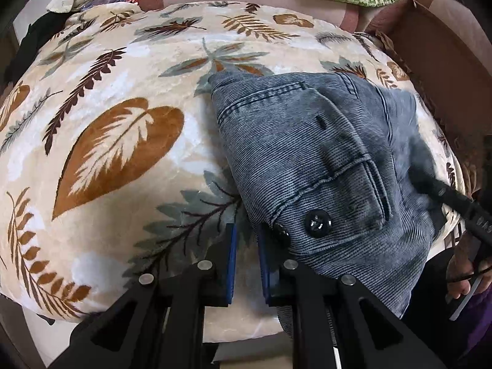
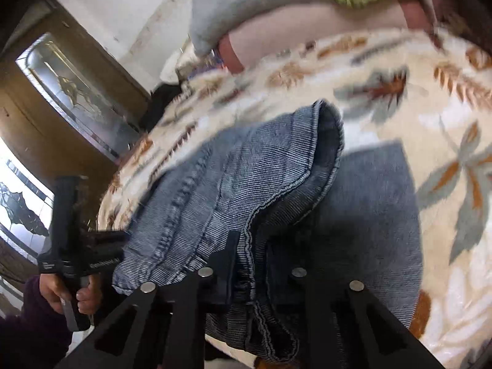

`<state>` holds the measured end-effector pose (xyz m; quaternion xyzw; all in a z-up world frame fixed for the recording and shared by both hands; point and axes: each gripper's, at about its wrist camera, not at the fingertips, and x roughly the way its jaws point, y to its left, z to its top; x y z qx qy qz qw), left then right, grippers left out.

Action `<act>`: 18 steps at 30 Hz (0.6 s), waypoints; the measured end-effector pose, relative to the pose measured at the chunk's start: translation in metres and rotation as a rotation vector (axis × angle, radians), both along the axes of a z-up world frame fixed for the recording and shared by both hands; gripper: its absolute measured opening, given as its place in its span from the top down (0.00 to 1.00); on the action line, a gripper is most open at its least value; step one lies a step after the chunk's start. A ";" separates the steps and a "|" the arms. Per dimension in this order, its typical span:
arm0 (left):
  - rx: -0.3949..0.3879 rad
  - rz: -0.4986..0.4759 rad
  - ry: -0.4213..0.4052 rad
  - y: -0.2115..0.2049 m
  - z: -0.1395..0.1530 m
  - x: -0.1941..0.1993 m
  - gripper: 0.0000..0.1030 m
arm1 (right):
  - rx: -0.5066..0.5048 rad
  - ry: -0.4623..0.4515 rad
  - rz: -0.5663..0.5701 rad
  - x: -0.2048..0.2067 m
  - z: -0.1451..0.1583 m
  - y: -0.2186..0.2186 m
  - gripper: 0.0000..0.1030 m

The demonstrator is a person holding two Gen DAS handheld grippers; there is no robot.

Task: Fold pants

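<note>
1. Right wrist view: a bunched hem or edge of the pants is being pinched between the fingers of the right gripper, the denim running up and away from the jaws toward the far side of the blanket.
2. A lower layer of the same garment is lying flat beneath the lifted edge, so the held fold is being carried over it.
3. Left wrist view: the left gripper is being held narrowly parted with nothing between its blue pads; the waistband end with the button is lying just to its right, touching the right finger.
4. The pants are being seen as ribbed grey-blue denim, already doubled into a compact bundle on the leaf-patterned blanket, long axis running from the near edge away.
5. The right gripper is judged the working one; the left is nearer the waistband for steadying it.
</note>
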<state>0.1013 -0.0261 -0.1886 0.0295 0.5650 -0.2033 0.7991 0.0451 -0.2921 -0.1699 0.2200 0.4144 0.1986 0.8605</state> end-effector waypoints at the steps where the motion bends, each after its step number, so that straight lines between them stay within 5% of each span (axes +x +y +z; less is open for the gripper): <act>1: 0.002 -0.008 -0.006 -0.003 0.003 -0.001 0.88 | 0.016 -0.026 -0.029 -0.002 0.006 -0.008 0.87; 6: -0.060 -0.079 -0.053 -0.026 0.028 -0.009 0.87 | 0.041 -0.014 -0.185 -0.006 0.005 -0.051 0.87; 11: -0.047 -0.092 -0.083 -0.042 0.034 -0.009 0.86 | -0.006 0.254 -0.252 0.000 -0.046 -0.083 0.85; 16: -0.071 -0.071 -0.099 -0.049 0.043 -0.007 0.86 | 0.034 0.174 -0.330 -0.010 -0.026 -0.102 0.67; 18: -0.087 -0.093 -0.113 -0.058 0.050 -0.011 0.85 | 0.123 0.126 -0.381 -0.015 -0.019 -0.110 0.61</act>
